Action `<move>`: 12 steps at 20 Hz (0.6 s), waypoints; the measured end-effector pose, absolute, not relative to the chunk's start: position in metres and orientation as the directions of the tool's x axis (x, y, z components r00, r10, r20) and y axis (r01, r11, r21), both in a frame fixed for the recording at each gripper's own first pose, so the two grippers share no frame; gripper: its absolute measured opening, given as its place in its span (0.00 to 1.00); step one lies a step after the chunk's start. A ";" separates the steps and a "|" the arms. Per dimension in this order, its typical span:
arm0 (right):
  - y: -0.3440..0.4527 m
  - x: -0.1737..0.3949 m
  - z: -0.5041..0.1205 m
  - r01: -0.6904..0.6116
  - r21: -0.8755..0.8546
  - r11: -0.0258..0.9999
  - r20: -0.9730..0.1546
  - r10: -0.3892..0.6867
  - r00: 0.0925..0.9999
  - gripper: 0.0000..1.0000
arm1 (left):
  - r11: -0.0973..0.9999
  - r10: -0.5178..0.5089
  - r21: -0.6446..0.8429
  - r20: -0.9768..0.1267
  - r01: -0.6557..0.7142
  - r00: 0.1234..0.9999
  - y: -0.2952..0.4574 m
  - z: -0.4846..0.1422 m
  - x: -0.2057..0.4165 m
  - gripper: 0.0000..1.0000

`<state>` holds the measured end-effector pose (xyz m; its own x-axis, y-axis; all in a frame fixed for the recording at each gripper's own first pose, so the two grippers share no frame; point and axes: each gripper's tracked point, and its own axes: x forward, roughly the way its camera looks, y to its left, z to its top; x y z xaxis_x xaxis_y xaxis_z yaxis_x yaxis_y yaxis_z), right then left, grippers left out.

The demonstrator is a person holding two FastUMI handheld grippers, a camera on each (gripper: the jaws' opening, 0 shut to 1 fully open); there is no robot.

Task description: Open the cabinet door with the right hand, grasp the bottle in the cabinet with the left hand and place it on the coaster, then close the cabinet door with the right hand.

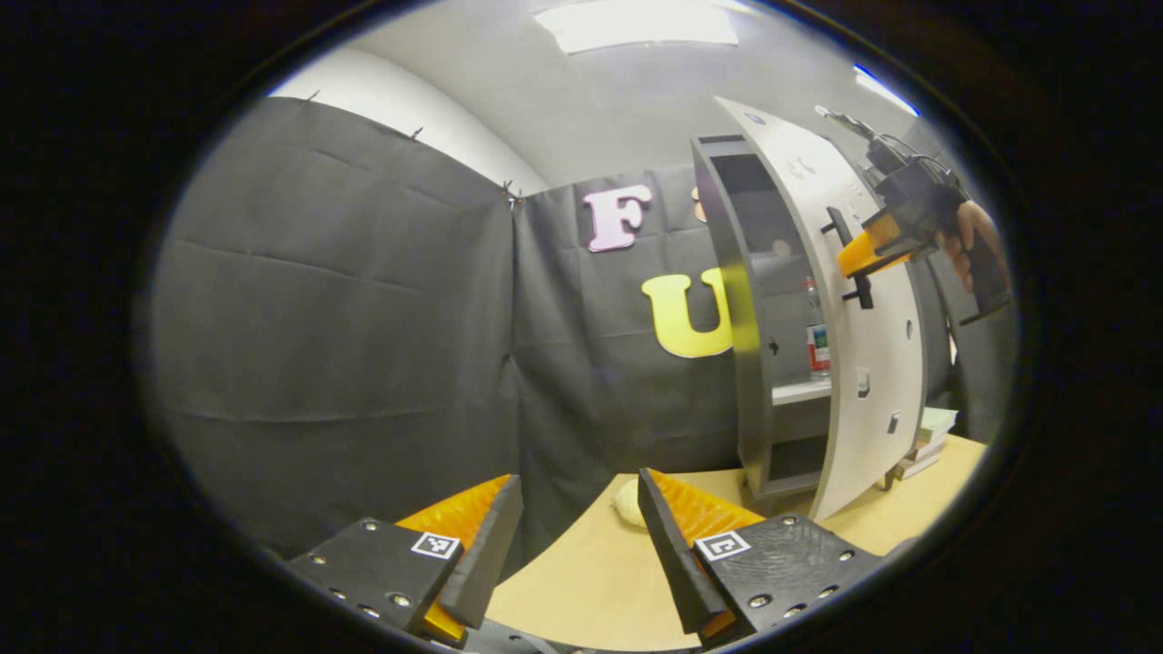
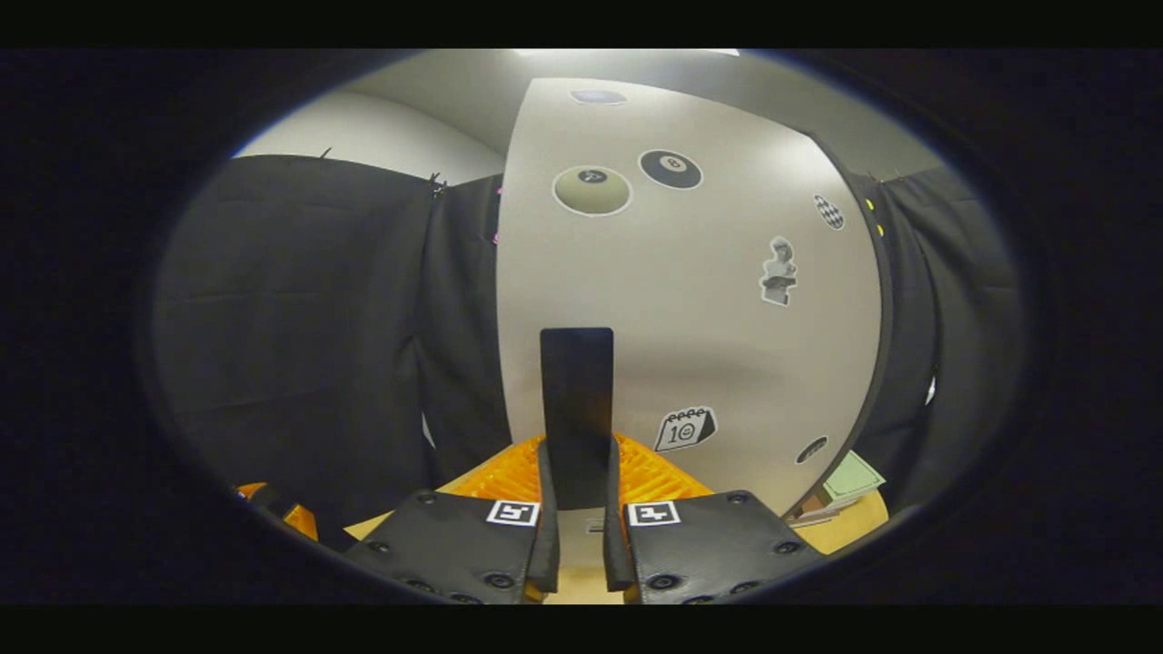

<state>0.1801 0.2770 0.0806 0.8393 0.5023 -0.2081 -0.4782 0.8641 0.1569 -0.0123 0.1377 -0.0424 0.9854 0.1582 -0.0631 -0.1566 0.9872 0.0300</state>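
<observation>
White cabinet door [image 1: 854, 363] stands ajar; bottle [image 1: 817, 338] upright on the shelf inside.

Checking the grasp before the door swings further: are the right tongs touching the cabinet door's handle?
Touching. In the right gripper view both fingers press the sides of the handle on the cabinet door.

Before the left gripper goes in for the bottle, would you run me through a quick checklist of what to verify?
1. Right gripper shut on the door handle: ok, fingers press both its sides.
2. Door swung clear of the cabinet opening: ok, partly open, the shelf is in sight.
3. Bottle upright on its shelf: ok.
4. Left gripper open and empty: ok.
5. Path from left gripper to bottle free: cannot tell; the door edge stands near the bottle.
6. Coaster bare on the table: ok, as far as visible.
</observation>
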 end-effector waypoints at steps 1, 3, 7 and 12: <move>0.274 0.178 0.080 -0.487 0.157 0.859 -0.208 0.511 0.834 0.21 | 0.989 0.145 0.027 -0.065 -0.144 0.987 0.126 -0.041 -0.010 0.76; 0.268 0.176 0.080 -0.499 0.154 0.853 -0.206 0.522 0.828 0.19 | 0.993 0.119 0.016 -0.060 -0.118 0.991 0.103 -0.036 -0.013 0.76; 0.256 0.172 0.078 -0.518 0.159 0.840 -0.203 0.541 0.816 0.19 | 0.996 0.086 0.016 -0.056 -0.085 0.995 0.077 -0.026 -0.022 0.76; 0.242 0.170 0.075 -0.542 0.171 0.823 -0.202 0.567 0.798 0.19 | 0.996 0.084 0.015 -0.045 -0.083 0.995 0.052 -0.013 -0.035 0.76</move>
<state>0.1701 0.2420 0.0751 0.7981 0.5675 -0.2025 -0.5418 0.8229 0.1711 -0.0353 0.0521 -0.0134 0.9955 0.0837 -0.0447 -0.0831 0.9964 0.0155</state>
